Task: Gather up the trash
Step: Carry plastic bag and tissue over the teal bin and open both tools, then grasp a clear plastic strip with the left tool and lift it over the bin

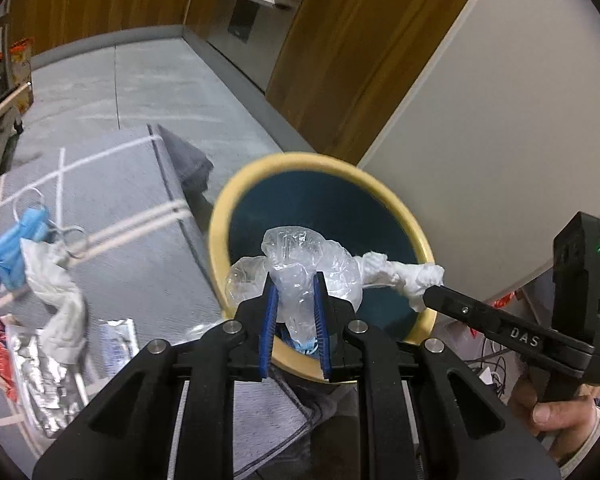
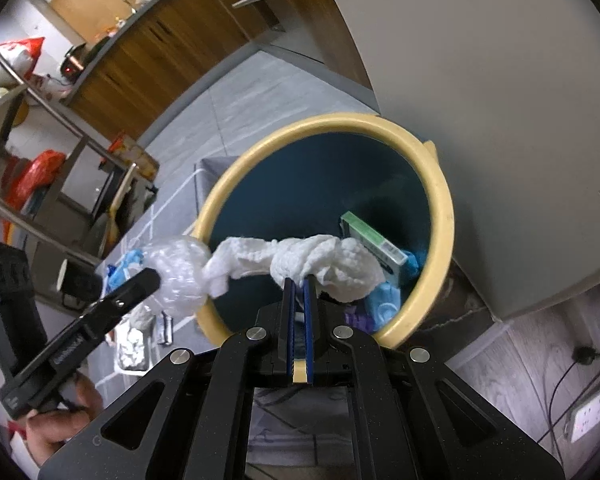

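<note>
Holding both bits of trash right over the bin mouth makes sense, since a let-go there should drop them straight in. The left hand-held gripper (image 1: 296,280), low centre of its own view, is pinching a crumpled clear plastic bag (image 1: 300,260) between its blue pads. The right hand-held gripper (image 2: 299,280), pressed nearly together, nips a twisted white paper towel (image 2: 320,258) by one thin fold, so it dangles sideways across the opening.

The towel's far end reaches over and seems to touch the plastic bag, so the two may be tangled, can't tell for sure.

Below them sits the bin (image 2: 444,200), yellow rim and dark blue inside, filling the middle of both views. Already in there: a green box (image 2: 374,244) and something blue, lower right of the opening.

More trash waits on the grey rug (image 1: 112,184) at the left of the left view: a blue face mask (image 1: 16,244), a white rag (image 1: 56,284) and foil wrappers (image 1: 44,384). So I'd say the job's only partway done.
</note>
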